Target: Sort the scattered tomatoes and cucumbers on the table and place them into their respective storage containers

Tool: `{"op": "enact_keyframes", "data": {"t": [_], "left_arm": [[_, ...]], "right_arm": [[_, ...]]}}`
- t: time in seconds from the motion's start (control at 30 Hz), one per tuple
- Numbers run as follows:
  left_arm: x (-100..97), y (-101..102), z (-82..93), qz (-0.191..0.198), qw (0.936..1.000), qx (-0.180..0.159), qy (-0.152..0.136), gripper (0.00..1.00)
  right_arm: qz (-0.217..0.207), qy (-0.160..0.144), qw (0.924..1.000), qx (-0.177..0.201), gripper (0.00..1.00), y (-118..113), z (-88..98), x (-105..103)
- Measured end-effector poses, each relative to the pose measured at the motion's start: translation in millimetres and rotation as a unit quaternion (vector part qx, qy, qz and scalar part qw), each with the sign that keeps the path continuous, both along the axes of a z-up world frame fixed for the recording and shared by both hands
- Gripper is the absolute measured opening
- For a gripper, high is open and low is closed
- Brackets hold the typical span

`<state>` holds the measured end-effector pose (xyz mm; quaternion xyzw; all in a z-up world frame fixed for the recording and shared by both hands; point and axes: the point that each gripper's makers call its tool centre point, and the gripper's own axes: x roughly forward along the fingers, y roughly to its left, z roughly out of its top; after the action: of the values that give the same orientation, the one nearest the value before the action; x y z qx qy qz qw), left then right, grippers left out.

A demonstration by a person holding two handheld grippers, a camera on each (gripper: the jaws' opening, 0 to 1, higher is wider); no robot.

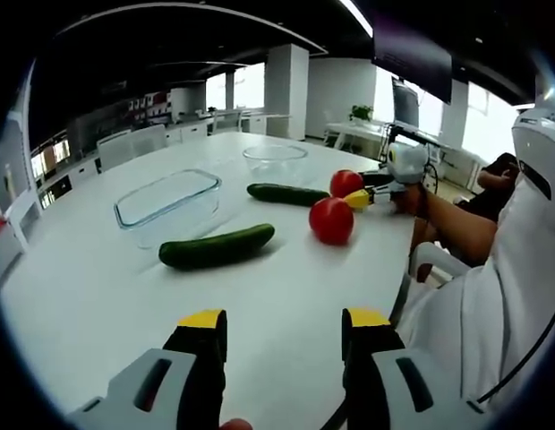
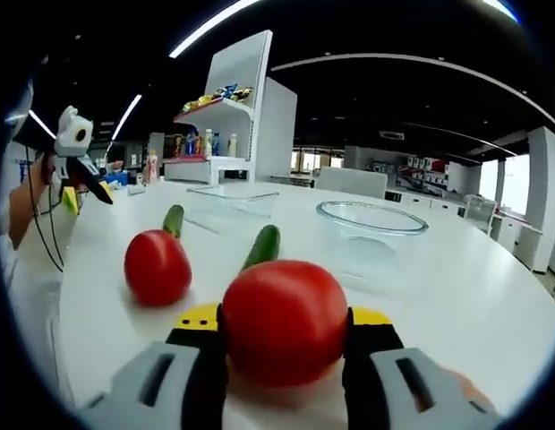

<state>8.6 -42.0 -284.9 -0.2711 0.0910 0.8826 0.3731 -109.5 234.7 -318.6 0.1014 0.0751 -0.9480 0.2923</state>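
- White table (image 1: 98, 305) stands in an open office with shelves (image 2: 226, 116) behind it.
- Left gripper (image 1: 285, 333) hovers over bare tabletop, jaws spread apart with nothing between them.
- Right gripper (image 2: 285, 324) pinches a tomato (image 2: 285, 321) between its jaws, low over the table.
- Second tomato (image 2: 157, 266) sits just beside it on the table.
- Two cucumbers lie on the table: one (image 1: 217, 246) near the rectangular dish (image 1: 168, 202), the other (image 1: 287, 193) farther back, beside the tomatoes.
- Round bowl (image 1: 275, 157) sits beyond the dish; both look empty.
- Person's arm (image 1: 456, 228) reaches in from the right of the left gripper view.
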Motion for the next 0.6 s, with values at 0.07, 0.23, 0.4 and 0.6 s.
{"op": "enact_keyframes", "data": {"t": [0.07,0.23,0.4,0.6], "left_arm": [[0.0,0,-0.5,0.000,1.0000,-0.001,0.000,0.51],[1.3,0,-0.7,-0.001,1.0000,0.001,-0.003,0.51],[2.3,4,4.4,-0.008,0.9999,0.010,0.001,0.51],[1.7,4,1.9,-0.009,0.9999,0.007,-0.002,0.51]], "right_arm": [[0.001,-0.006,0.9999,-0.011,0.49,0,2.0,0],[0.000,-0.003,0.9991,-0.041,0.49,0,13.3,0],[-0.009,0.003,0.9988,-0.047,0.49,6,22.9,-8],[-0.009,-0.010,0.9983,-0.056,0.49,11,25.3,-21]]}}
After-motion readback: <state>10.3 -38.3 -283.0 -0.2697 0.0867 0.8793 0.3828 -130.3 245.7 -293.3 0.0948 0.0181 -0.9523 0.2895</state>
